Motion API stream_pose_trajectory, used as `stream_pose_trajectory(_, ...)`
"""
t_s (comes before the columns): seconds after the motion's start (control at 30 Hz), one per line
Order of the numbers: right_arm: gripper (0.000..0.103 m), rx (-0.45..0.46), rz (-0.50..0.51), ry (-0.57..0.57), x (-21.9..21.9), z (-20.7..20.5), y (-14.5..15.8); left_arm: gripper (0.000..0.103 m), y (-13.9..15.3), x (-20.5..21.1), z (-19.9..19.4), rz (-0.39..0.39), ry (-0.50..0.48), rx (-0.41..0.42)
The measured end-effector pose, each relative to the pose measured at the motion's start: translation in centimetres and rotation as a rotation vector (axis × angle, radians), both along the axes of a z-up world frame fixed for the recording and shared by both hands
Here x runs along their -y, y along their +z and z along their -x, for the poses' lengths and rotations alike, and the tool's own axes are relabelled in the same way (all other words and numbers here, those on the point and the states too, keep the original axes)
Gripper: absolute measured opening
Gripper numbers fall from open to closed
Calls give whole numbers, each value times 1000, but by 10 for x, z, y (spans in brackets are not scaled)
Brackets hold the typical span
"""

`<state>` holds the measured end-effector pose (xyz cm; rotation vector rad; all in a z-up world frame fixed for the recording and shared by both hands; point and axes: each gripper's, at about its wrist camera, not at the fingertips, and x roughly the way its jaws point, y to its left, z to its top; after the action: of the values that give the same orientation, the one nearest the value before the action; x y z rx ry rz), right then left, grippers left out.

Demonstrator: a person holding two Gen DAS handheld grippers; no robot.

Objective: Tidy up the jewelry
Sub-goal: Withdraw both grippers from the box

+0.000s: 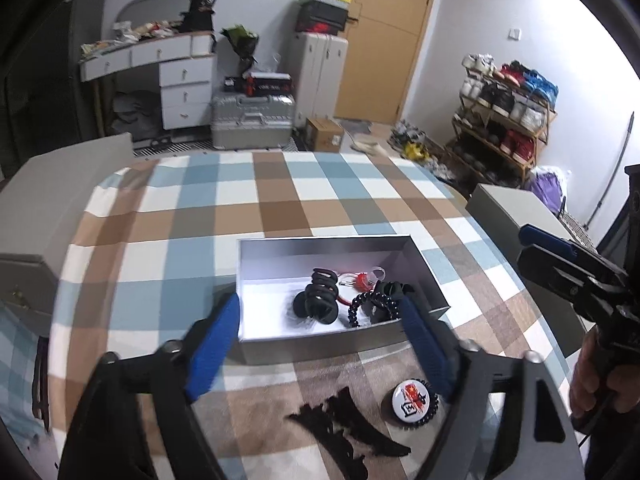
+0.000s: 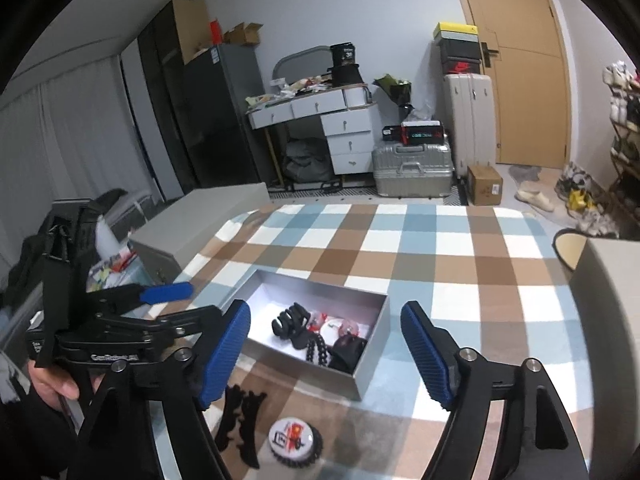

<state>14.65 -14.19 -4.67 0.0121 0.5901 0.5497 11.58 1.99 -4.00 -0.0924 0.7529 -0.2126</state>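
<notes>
An open silver box (image 1: pixel 328 338) (image 2: pixel 374 354) sits on the checked tablecloth. It holds a black claw clip (image 1: pixel 318 296) (image 2: pixel 292 324), a black bead bracelet (image 1: pixel 362 308) (image 2: pixel 318 350), a red and clear piece (image 1: pixel 362 280) (image 2: pixel 320 320) and another black item (image 2: pixel 348 354). In front of the box lie a black comb clip (image 1: pixel 344 436) (image 2: pixel 240 420) and a round badge on a black coil (image 1: pixel 412 402) (image 2: pixel 294 436). My left gripper (image 1: pixel 320 320) is open and empty above the box's near edge. My right gripper (image 2: pixel 324 328) is open and empty, also over the box.
The table is covered by a blue, brown and white checked cloth (image 1: pixel 280 200) (image 2: pixel 440 248). Grey boxes stand at its left (image 1: pixel 48 208) (image 2: pixel 200 224) and right (image 1: pixel 516 208) (image 2: pixel 608 300) edges. Beyond are a dresser, suitcases, a door and a shoe rack.
</notes>
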Motion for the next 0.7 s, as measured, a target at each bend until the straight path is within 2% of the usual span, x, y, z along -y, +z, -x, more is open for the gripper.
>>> stream_pose_trajectory(0.1,85,17,24,8,2,12,5,83,1,-1,11,-16,23,31)
stream_pose_trajectory(0.23,86,2,39,2,6,22,1,84,-5,-2,21,-40,48,24)
stream_pose_trajectory(0.4,92,-22,7,-13,12,36,-12,84,-18,-2,36,-61,81,-5)
stream_pose_trajectory(0.53,93,-52,14,-4,12,44,-25,85,-26,-2,48,-81,96,-19)
stream_pose_trajectory(0.7,93,-97,11,14,11,50,-47,85,-38,-8,63,-62,135,-32)
